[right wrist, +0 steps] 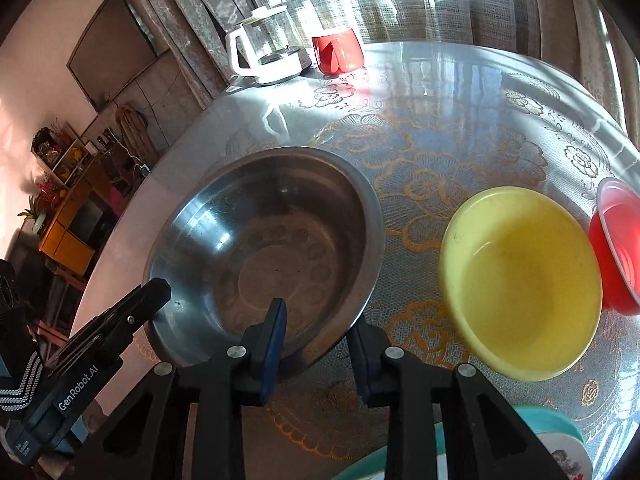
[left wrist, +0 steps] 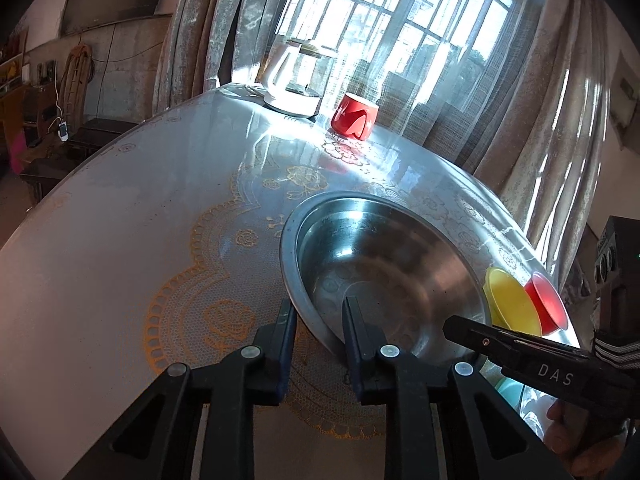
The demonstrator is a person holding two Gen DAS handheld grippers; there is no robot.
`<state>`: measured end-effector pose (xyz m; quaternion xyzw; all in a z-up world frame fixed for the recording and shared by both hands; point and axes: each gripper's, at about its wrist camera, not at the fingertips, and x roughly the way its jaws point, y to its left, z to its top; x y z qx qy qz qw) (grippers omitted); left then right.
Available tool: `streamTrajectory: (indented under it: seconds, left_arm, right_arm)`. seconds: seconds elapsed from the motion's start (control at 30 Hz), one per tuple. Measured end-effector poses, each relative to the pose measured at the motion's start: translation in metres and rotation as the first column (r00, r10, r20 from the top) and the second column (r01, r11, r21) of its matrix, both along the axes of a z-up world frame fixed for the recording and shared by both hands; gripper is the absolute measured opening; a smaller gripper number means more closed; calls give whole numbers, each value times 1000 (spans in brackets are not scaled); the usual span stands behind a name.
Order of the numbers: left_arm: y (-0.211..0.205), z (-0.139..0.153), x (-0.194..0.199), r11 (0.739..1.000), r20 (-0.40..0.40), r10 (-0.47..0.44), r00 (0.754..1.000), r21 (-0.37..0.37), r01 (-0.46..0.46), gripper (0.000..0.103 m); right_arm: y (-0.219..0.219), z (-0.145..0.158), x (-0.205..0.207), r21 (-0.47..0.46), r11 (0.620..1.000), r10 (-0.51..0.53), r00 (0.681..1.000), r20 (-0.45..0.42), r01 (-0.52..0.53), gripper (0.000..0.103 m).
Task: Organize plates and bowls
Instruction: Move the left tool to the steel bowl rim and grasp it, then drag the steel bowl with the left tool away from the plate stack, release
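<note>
A large steel bowl (left wrist: 384, 264) (right wrist: 260, 248) sits on the lace-patterned round table (left wrist: 120, 240). My left gripper (left wrist: 320, 316) straddles its near left rim, one finger outside and one inside, shut on the rim. My right gripper (right wrist: 316, 324) holds the near right rim the same way, with the bowl wall filling the gap between its fingers. Each gripper shows in the other's view, at the bowl's edge. A yellow bowl (right wrist: 520, 280) (left wrist: 510, 304) stands to the right of the steel bowl. A red bowl (right wrist: 616, 248) (left wrist: 546, 300) lies tilted against it.
A white and glass kettle (left wrist: 294, 80) (right wrist: 268, 52) and a red mug (left wrist: 354, 116) (right wrist: 338, 54) stand at the far edge by the curtained window. A teal dish (right wrist: 552, 424) lies at the near right. The table edge curves round on the left.
</note>
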<state>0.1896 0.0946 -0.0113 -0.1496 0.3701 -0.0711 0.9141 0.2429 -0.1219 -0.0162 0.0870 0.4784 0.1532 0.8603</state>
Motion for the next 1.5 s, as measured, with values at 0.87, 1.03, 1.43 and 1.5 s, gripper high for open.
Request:
streamTrajectory:
  seconds: [0.87, 1.03, 1.43, 1.5]
  left_arm:
    - [57, 10, -131, 995, 3, 95, 996, 13, -95, 27]
    - [59, 5, -144, 995, -9, 97, 995, 0, -97, 27]
    - [57, 0, -151, 993, -31, 114, 993, 28, -113, 27]
    - [53, 2, -150, 991, -25, 119, 993, 61, -118, 28]
  right_arm:
    - [61, 12, -98, 40, 973, 227, 974, 26, -228, 30]
    - [66, 10, -105, 27, 971, 238, 971, 31, -239, 30]
    - [79, 9, -112, -70, 963, 263, 964, 41, -259, 32]
    - [78, 9, -114, -77, 964, 257, 966, 42, -253, 33]
